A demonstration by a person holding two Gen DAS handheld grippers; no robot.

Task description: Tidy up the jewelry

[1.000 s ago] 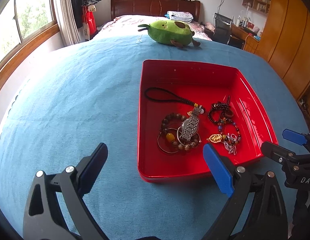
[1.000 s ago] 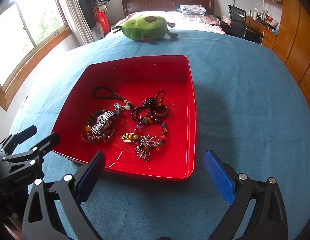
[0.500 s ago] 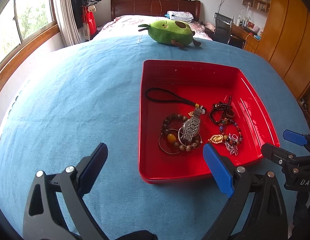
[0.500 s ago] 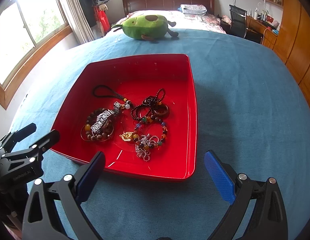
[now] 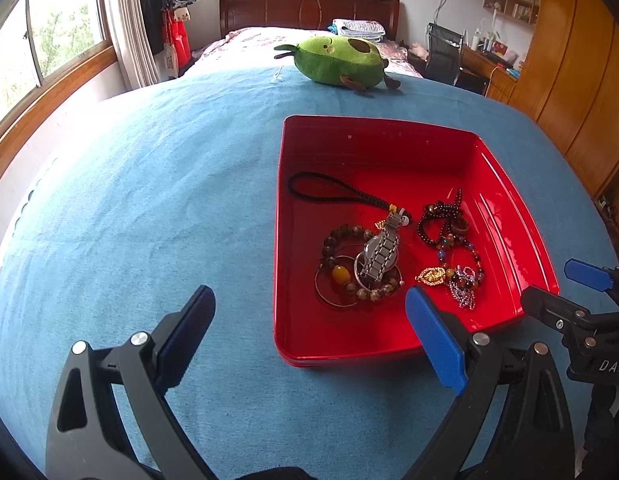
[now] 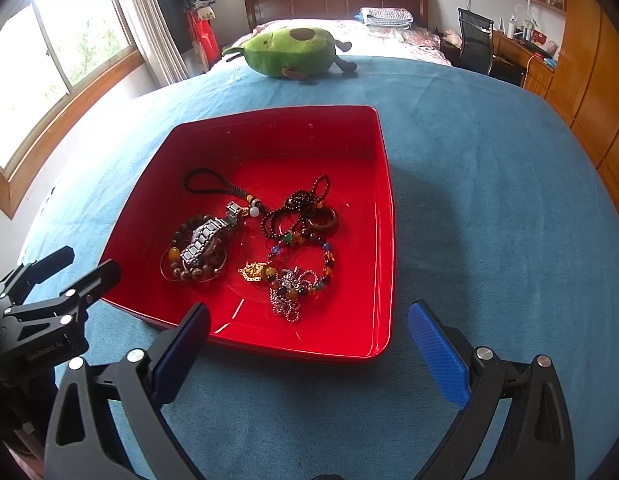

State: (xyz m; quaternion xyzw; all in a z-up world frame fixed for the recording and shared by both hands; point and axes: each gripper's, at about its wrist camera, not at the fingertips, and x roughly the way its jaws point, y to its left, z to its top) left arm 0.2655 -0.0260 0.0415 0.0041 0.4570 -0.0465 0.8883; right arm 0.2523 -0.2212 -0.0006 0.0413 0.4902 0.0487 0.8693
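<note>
A blue bedspread (image 5: pixel 149 200) covers the whole work surface, and a red tray (image 5: pixel 373 136) sits on it holding all the jewelry. The left gripper (image 5: pixel 309 320) hovers low over the bedspread just short of the tray's near-left corner, its jaws spread wide and holding nothing; its right blue pad overlaps the tray's near wall in the left wrist view.

Inside the tray, going left to right: a black braided cord (image 6: pixel 213 184) loops toward the far-left part of the floor, ending in a white bead. Nearer, a brown beaded bracelet (image 6: pixel 177 236) with an amber bead lies over a thin metal bangle (image 5: pixel 329 296), and a silver link-band watch (image 6: pixel 203 240) rests across both. At the centre is a small gold filigree pendant (image 6: pixel 253 270). Just right of it a silver chain (image 6: pixel 287 300) lies bunched, tangled with a multicoloured bead bracelet (image 6: pixel 327 260). Beyond those are a dark red bead strand (image 6: pixel 305 200) and what looks like a brown wooden ring (image 6: pixel 323 220), though the view is too coarse to be sure.

The right gripper (image 6: pixel 309 328) hangs at the tray's near edge, right of the left one, jaws likewise released and empty. A green avocado plush toy (image 6: pixel 289 54) lies on the bedspread well beyond the tray.
</note>
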